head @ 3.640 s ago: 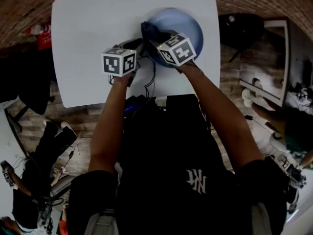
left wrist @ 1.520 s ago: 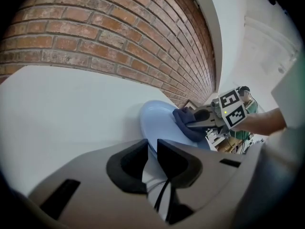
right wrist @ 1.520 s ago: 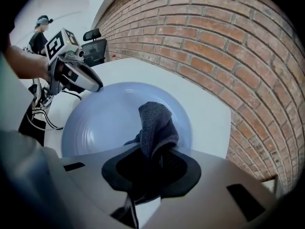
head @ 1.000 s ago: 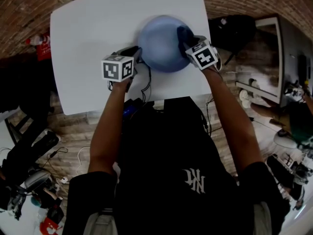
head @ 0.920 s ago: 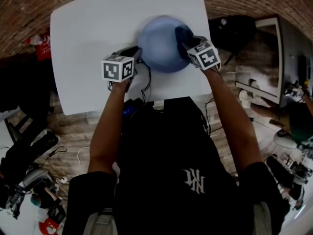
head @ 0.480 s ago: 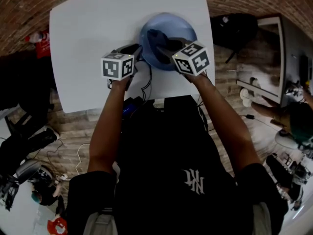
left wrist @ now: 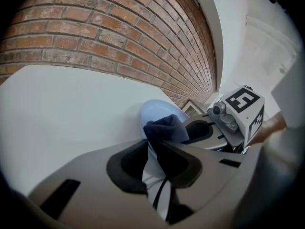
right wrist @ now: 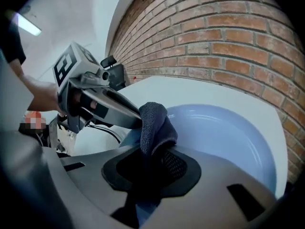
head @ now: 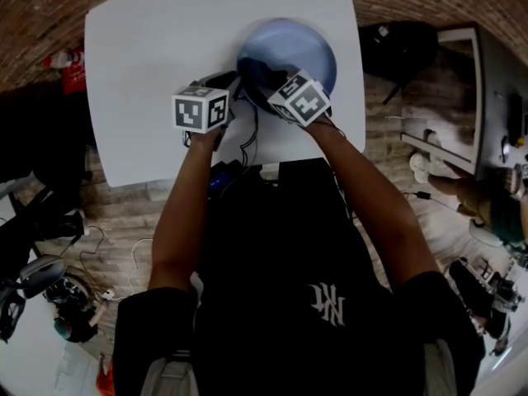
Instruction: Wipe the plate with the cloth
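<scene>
Plate (head: pixel 301 44) rim pinched in left claw (left wrist: pixel 152 149); cloth (right wrist: pixel 155 123) in right claw (right wrist: pixel 151 156).

Blue plate (head: pixel 304 44) on white table (head: pixel 157 48), dark cloth (head: pixel 259 73) on it.

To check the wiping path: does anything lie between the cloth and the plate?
Nothing visible does. The cloth, in the right gripper, is at the plate; the left gripper holds the rim beside it.
</scene>
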